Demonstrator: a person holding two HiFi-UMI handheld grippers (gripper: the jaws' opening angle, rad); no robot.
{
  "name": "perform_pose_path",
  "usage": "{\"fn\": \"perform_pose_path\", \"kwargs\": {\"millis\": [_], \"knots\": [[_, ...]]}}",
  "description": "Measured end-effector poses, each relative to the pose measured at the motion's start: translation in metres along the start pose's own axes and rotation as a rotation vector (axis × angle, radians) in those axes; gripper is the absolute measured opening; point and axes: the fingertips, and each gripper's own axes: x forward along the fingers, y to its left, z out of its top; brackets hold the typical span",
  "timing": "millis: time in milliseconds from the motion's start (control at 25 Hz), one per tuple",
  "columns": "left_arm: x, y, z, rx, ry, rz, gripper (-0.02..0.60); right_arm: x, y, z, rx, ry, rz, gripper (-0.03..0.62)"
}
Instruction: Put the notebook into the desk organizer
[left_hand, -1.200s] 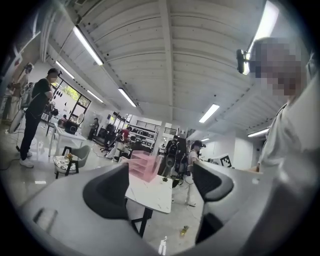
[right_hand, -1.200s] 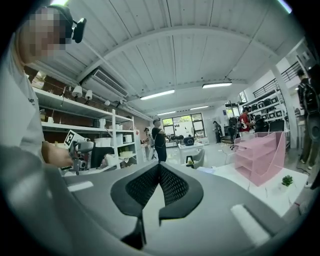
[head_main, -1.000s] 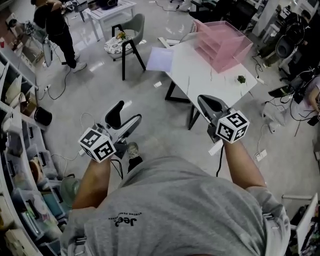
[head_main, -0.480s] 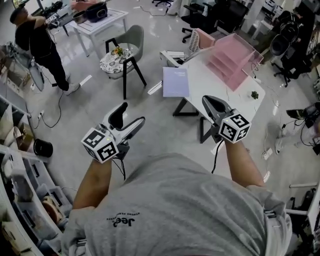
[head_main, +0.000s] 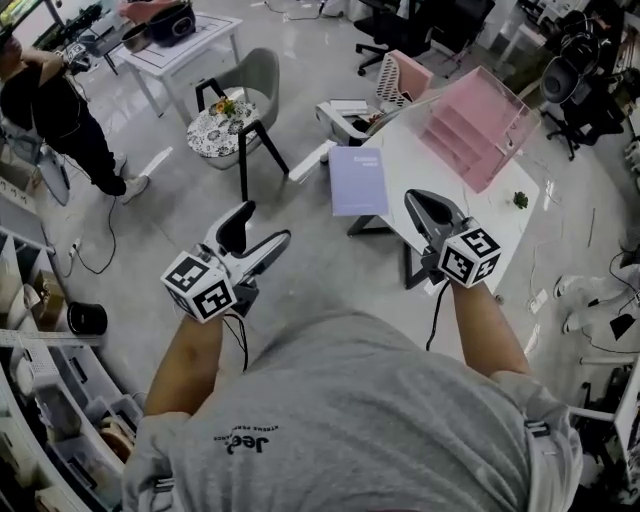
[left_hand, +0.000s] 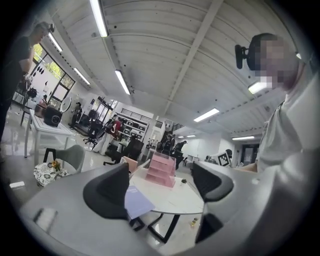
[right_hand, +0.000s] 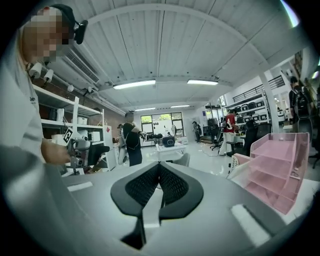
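Two grippers are up in the air in front of the person's grey shirt (head_main: 350, 420), and neither touches anything. Far to the left of the left gripper, a person in dark clothes (head_main: 55, 105) stands on the floor. The left gripper (head_main: 262, 222) has its jaws wide apart with nothing between them; in the left gripper view only the distant table shows through the gap. Ahead of the left gripper, well apart from it, stands a grey chair (head_main: 245, 85) with a patterned seat. Ahead of it and to its right is the white table (head_main: 500, 215). The lilac notebook (head_main: 357, 180) lies flat at the table's edge nearest the left gripper, ahead of both grippers and between them. It sits closer to the right gripper, just ahead and left of that gripper's tip in the head view. The notebook is outside the organizer. The right gripper (head_main: 420, 203) has its jaws pressed together, empty, and hangs over the near part of the table. Ahead and to the right of the right gripper the pink desk organizer (head_main: 475, 125) stands on the far part of the table, well apart from the notebook. Its stacked trays show at the right edge of the right gripper view. A small green plant (head_main: 520, 200) sits on the table to the right of the right gripper.
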Motion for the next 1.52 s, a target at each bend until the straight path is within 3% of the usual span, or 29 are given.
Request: {"fn": "perform_pose_path", "kwargs": {"millis": [360, 640, 840, 1160, 1520], "knots": [[0.132, 0.050, -0.020, -0.073, 0.069, 0.076, 0.433, 0.064, -0.128, -0.010, 0.032, 0.022, 0.115, 0.003], [0.199, 0.090, -0.061, -0.196, 0.168, 0.130, 0.433, 0.115, -0.181, -0.023, 0.056, 0.078, 0.219, 0.003], [0.212, 0.131, -0.107, -0.271, 0.269, 0.108, 0.433, 0.131, -0.185, -0.047, 0.070, 0.111, 0.183, 0.003], [0.235, 0.206, -0.217, -0.519, 0.493, 0.052, 0.433, 0.133, -0.178, -0.074, 0.114, 0.146, 0.035, 0.003], [0.290, 0.208, -0.316, -0.811, 0.578, 0.047, 0.433, 0.113, -0.197, -0.117, 0.172, 0.214, -0.001, 0.003]]}}
